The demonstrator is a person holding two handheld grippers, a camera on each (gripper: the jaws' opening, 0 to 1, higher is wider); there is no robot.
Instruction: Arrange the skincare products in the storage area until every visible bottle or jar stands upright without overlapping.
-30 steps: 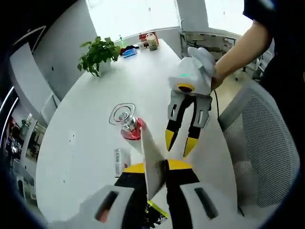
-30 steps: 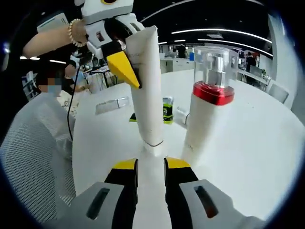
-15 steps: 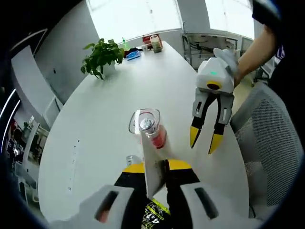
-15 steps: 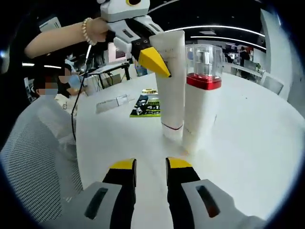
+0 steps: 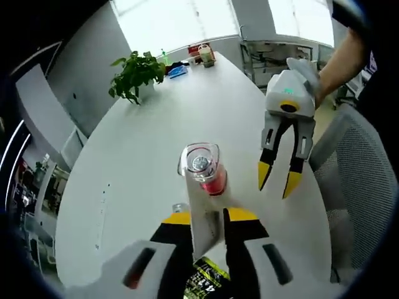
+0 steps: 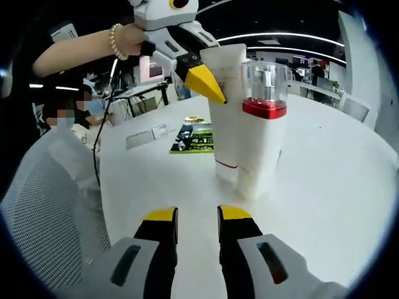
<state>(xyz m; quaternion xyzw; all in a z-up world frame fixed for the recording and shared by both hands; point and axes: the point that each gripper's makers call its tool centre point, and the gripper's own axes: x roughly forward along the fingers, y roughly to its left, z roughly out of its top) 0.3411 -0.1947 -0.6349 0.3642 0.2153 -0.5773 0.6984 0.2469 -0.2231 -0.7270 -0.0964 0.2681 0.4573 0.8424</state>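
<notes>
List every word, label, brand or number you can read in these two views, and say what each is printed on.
"41": partial digits on the black and green packet under the left gripper; the rest is cut off.
Black and green packet in the right gripper view: print too blurred to read.
White tube: no readable text.
Red-collared bottle: no readable text.
Flat grey item on the table: too small to read.

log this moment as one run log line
left gripper: shut on white tube | right gripper: open, apart | pump bottle: upright on table
</notes>
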